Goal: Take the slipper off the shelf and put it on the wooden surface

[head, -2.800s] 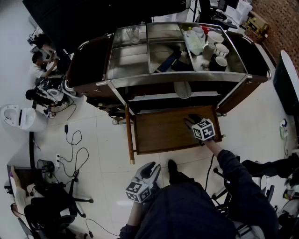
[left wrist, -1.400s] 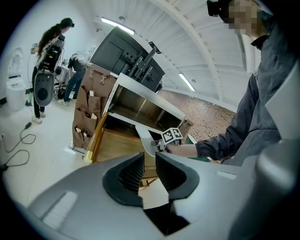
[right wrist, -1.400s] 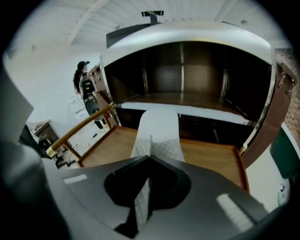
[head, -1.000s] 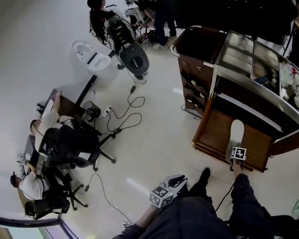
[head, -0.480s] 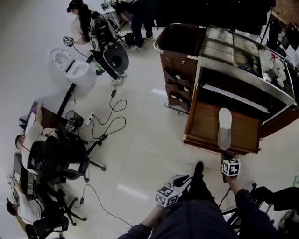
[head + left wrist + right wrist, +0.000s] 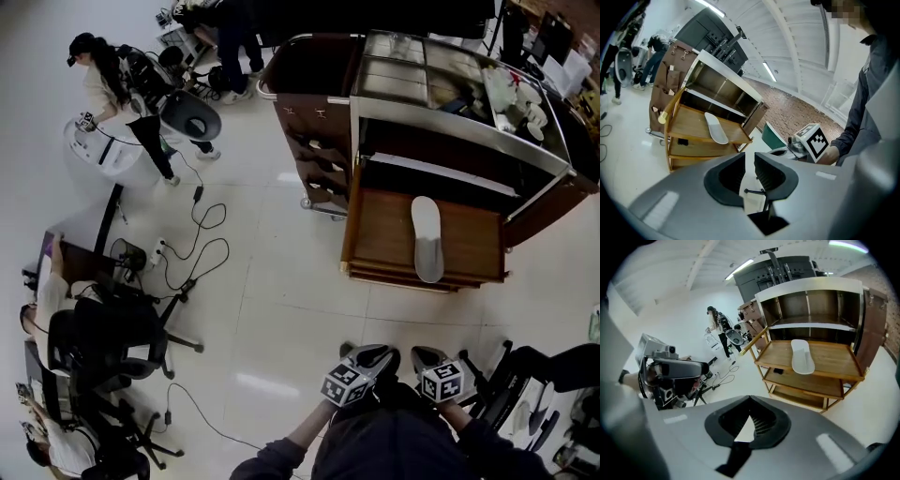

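The white slipper (image 6: 427, 239) lies lengthwise on the cart's pull-out wooden surface (image 6: 375, 234), held by nothing. It also shows as the slipper (image 6: 716, 128) in the left gripper view and the slipper (image 6: 802, 357) in the right gripper view. Both grippers are drawn back close to my body, well short of the cart. My left gripper (image 6: 368, 355) (image 6: 750, 157) has a narrow gap between its jaws with only floor showing through. My right gripper (image 6: 427, 356) (image 6: 750, 401) is shut, its tips meeting on nothing.
The dark wooden cart (image 6: 309, 103) has steel trays (image 6: 403, 70) on top with cups at the far right, and a shelf above the pull-out. Cables (image 6: 192, 248), office chairs (image 6: 112, 328) and people (image 6: 98, 80) fill the floor at left.
My right gripper has left the slipper's near end and pulled back to my body, its jaws closing. The slipper stays on the wooden surface. The head view has swung, so the cart sits farther off.
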Available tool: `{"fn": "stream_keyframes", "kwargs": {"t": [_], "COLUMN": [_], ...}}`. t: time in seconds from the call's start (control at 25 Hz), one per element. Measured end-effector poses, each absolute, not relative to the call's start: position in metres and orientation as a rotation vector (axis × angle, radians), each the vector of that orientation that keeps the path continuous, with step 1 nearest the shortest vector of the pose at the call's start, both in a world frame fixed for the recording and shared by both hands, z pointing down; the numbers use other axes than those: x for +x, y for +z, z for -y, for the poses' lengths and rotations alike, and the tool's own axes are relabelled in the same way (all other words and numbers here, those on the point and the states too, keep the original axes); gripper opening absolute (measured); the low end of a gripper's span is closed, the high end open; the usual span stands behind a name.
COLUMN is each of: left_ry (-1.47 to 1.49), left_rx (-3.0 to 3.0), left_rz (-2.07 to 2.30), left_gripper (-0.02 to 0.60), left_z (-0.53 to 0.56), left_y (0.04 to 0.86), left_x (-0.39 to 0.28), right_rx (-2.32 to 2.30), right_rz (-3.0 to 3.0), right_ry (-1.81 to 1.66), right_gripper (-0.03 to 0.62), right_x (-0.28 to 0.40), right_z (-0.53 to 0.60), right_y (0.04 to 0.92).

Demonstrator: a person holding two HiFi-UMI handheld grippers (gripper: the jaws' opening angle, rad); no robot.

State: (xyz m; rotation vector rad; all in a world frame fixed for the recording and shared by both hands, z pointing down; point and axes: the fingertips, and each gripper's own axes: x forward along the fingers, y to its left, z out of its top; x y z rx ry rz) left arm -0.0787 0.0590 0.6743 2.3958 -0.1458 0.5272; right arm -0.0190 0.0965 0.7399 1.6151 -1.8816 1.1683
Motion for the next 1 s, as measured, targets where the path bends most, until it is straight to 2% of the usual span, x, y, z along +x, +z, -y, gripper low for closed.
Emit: {"fn": "stream_keyframes", "kwargs": {"t": [0.4, 0.64, 0.8, 1.0], "left_ry": [0.705, 0.669, 0.661, 0.655], "left_rx": [2.455, 2.457, 2.447, 2.462], "left_rz": [0.161, 0.191, 0.139, 0.105], "left_gripper": [0.080, 0.077, 0.066, 0.066], "left_z": [-0.096, -0.138, -0.178, -0.174], "left_y": [0.659, 0.660, 0.655, 0.646], "left_x": [-0.022, 0.021, 0.029, 0.035], "right_rx": [1.647, 1.672, 1.727, 1.760], "right_rz": [1.952, 2.024, 2.037, 2.047], "right_ry": [1.142, 1.096, 1.103, 1.085], "right_gripper": [0.000, 0.000, 0.000, 0.000], "right_x": [0.007, 0.040, 0.056, 0.062], "right_z": [-0.130, -0.141, -0.159, -0.165], "right_y": [0.720, 0.715, 0.702, 0.695]}}
